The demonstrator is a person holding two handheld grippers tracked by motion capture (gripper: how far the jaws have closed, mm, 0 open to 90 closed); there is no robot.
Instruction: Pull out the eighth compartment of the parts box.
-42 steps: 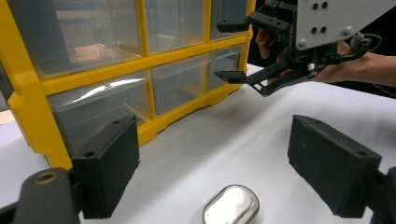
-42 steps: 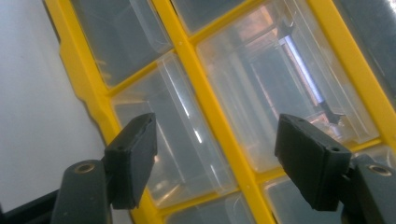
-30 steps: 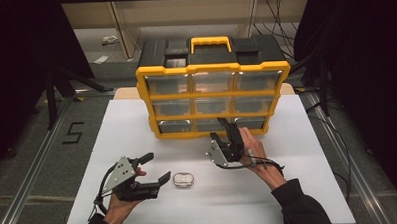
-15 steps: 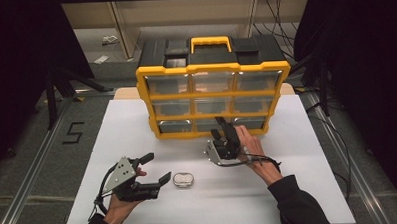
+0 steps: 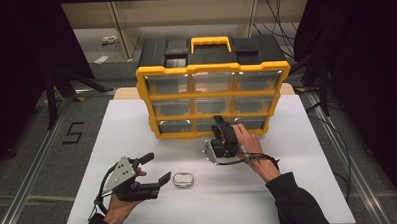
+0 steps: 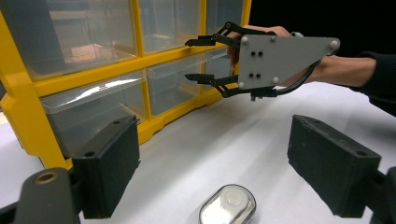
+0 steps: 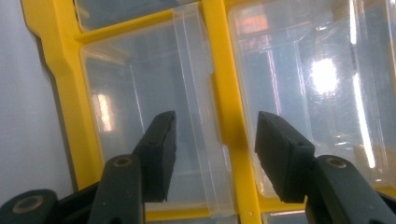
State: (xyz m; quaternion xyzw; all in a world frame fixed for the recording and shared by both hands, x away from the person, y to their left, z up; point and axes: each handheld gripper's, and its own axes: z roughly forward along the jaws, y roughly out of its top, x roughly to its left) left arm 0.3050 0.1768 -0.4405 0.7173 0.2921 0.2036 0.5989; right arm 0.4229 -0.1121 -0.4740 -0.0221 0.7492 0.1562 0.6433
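A yellow and black organizer (image 5: pixel 213 76) with clear drawers stands at the back of the white table. My right gripper (image 5: pixel 218 122) is open and up against its bottom row. In the right gripper view the jaws (image 7: pixel 215 140) straddle a clear drawer's raised lip (image 7: pixel 196 116) and the yellow divider (image 7: pixel 226 107), without closing on them. My left gripper (image 5: pixel 156 168) is open near the front left, low over the table. A small clear oval case (image 5: pixel 182 179) lies just right of it, and in the left gripper view the case (image 6: pixel 229 205) lies between the open jaws (image 6: pixel 215 168), untouched.
The white table top (image 5: pixel 298 153) has free room right of the organizer and along the front. Metal rails and a floor mark "5" (image 5: pixel 73 132) lie to the left. In the left gripper view, the right gripper (image 6: pixel 189 59) points at the organizer (image 6: pixel 28 126).
The right gripper has moved forward to the organizer's bottom row of drawers. The left gripper and the oval case have stayed put.
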